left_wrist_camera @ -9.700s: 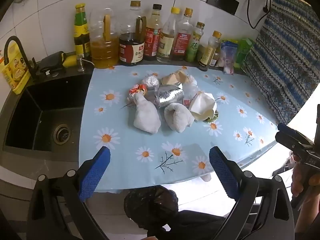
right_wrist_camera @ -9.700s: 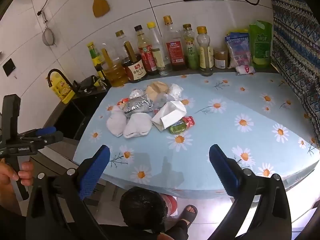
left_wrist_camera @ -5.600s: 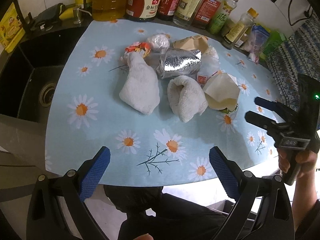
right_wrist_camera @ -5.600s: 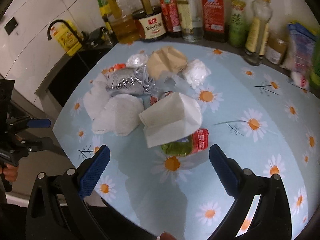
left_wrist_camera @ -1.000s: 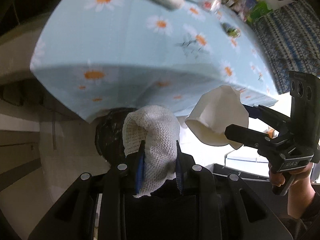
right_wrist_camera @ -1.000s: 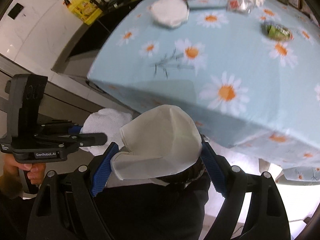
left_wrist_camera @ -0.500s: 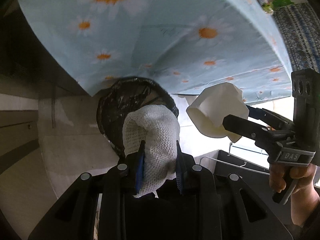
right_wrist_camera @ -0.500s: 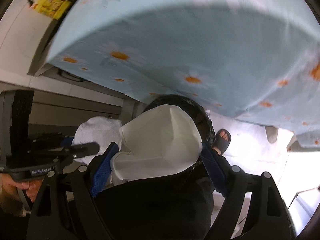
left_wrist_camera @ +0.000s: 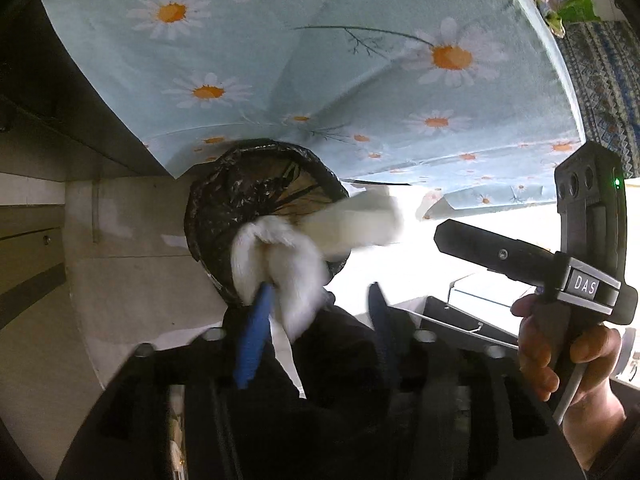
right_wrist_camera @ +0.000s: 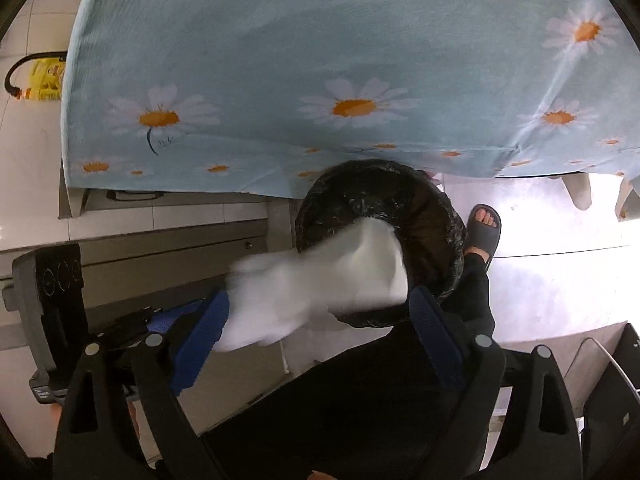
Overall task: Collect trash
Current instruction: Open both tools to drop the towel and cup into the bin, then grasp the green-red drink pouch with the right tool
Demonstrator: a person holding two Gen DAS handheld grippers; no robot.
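A round bin lined with a black bag [left_wrist_camera: 256, 184] stands on the floor under the table edge; it also shows in the right wrist view [right_wrist_camera: 420, 208]. My left gripper [left_wrist_camera: 316, 320] is open just above it, and the white knitted cloth [left_wrist_camera: 280, 264] is blurred, slipping off its blue fingers [left_wrist_camera: 252, 336]. My right gripper [right_wrist_camera: 320, 320] is open over the bin, and the folded cream paper [right_wrist_camera: 360, 264] is blurred, dropping toward the bin. The paper also shows in the left wrist view [left_wrist_camera: 356, 224], as does the right gripper's black body [left_wrist_camera: 532, 256].
The blue daisy tablecloth [left_wrist_camera: 320, 60] hangs over the table edge right above the bin. A foot in a grey sandal [right_wrist_camera: 484, 228] stands beside the bin. Grey cabinet fronts [right_wrist_camera: 160, 248] lie to the left. The person's dark clothing [right_wrist_camera: 360, 400] fills the bottom.
Both grippers have opened above the bin. The white cloth and the cream paper have left the jaws and are falling, blurred. Both views have tipped further down toward the bin.
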